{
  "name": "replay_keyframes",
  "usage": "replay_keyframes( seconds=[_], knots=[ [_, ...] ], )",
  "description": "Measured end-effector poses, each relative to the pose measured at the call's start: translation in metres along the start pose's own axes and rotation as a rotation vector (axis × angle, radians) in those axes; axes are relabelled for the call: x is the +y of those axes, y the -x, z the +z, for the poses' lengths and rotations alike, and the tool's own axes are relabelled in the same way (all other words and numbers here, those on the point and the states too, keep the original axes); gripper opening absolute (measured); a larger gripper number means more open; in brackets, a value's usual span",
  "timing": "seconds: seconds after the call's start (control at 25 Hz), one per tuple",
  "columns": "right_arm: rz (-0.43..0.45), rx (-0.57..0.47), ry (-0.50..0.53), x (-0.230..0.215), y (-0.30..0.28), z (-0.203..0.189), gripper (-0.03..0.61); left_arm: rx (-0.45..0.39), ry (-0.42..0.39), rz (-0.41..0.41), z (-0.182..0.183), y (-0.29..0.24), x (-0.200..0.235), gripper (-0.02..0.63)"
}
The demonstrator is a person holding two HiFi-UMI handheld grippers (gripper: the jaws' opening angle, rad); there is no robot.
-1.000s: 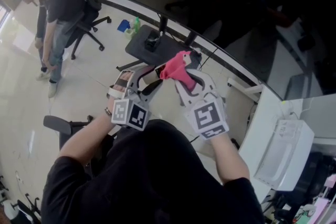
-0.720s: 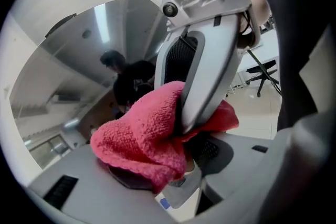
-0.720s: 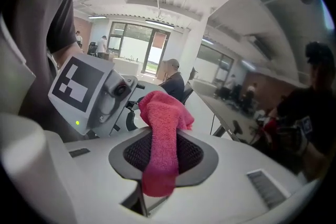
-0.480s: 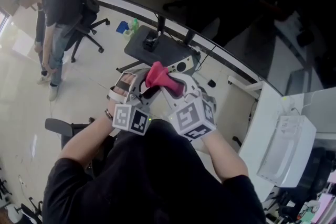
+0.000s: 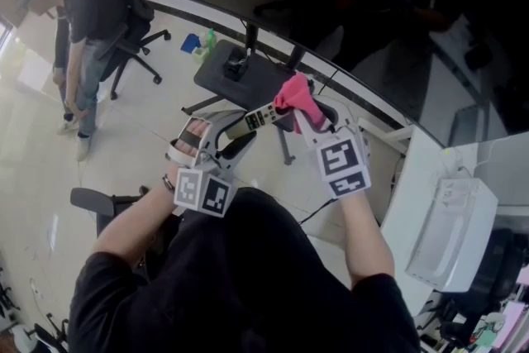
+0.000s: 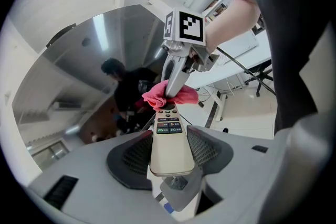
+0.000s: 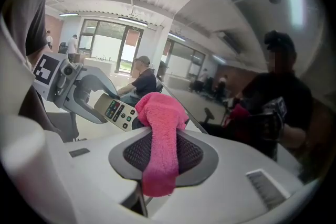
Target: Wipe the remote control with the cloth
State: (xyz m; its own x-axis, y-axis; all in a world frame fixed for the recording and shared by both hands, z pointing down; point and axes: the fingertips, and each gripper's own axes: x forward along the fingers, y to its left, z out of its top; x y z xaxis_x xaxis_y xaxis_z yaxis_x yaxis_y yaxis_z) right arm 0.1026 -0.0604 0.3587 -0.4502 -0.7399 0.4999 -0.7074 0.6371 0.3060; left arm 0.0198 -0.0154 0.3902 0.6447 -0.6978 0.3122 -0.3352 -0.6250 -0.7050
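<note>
A cream remote control point(image 6: 169, 140) with dark buttons is clamped between the jaws of my left gripper point(image 6: 169, 152), button face up. It also shows in the head view as the remote control point(image 5: 254, 119), sticking out toward the right gripper. My right gripper point(image 7: 160, 157) is shut on a pink cloth point(image 7: 160, 134) that hangs out from between its jaws. In the head view the cloth point(image 5: 294, 94) touches the far tip of the remote, and the left gripper view shows the cloth point(image 6: 171, 95) bunched over that tip. Both grippers are held up in the air in front of me.
Below the grippers stand a dark desk surface point(image 5: 240, 70) on legs and a long curved glossy wall point(image 5: 347, 4). A person point(image 5: 83, 21) bends over an office chair at the far left. A white printer point(image 5: 450, 231) stands on a table at the right.
The right gripper with the pink cloth has slid from the near part of the remote out to its far tip, moving right and away. The left gripper holds the remote about where it was.
</note>
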Motion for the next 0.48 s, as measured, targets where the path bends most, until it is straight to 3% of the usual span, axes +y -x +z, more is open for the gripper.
replay_keyframes(
  seconds=[0.08, 0.12, 0.16, 0.24, 0.32, 0.4, 0.48],
  knots=[
    [0.002, -0.070, -0.025, -0.006, 0.004, 0.008, 0.103, -0.015, 0.103, -0.012, -0.002, -0.002, 0.003, 0.210],
    [0.012, -0.148, -0.063, -0.010, 0.008, 0.016, 0.103, -0.036, 0.233, -0.028, -0.003, -0.003, 0.006, 0.210],
    [0.026, -0.247, -0.133, -0.014, 0.015, 0.026, 0.103, -0.073, 0.424, -0.052, -0.005, -0.004, 0.013, 0.210],
    [0.062, -0.428, -0.320, -0.023, 0.032, 0.040, 0.103, -0.195, 0.905, -0.117, -0.007, -0.006, 0.030, 0.210],
    [0.104, -0.521, -0.460, -0.026, 0.039, 0.040, 0.103, -0.347, 1.330, -0.172, -0.012, -0.007, 0.048, 0.210],
    [0.158, -0.553, -0.535, -0.016, 0.037, 0.036, 0.103, -0.499, 1.644, -0.217, -0.015, -0.007, 0.063, 0.210],
    [0.232, -0.557, -0.584, 0.004, 0.031, 0.033, 0.103, -0.632, 1.866, -0.268, -0.012, -0.005, 0.074, 0.210]
  ],
)
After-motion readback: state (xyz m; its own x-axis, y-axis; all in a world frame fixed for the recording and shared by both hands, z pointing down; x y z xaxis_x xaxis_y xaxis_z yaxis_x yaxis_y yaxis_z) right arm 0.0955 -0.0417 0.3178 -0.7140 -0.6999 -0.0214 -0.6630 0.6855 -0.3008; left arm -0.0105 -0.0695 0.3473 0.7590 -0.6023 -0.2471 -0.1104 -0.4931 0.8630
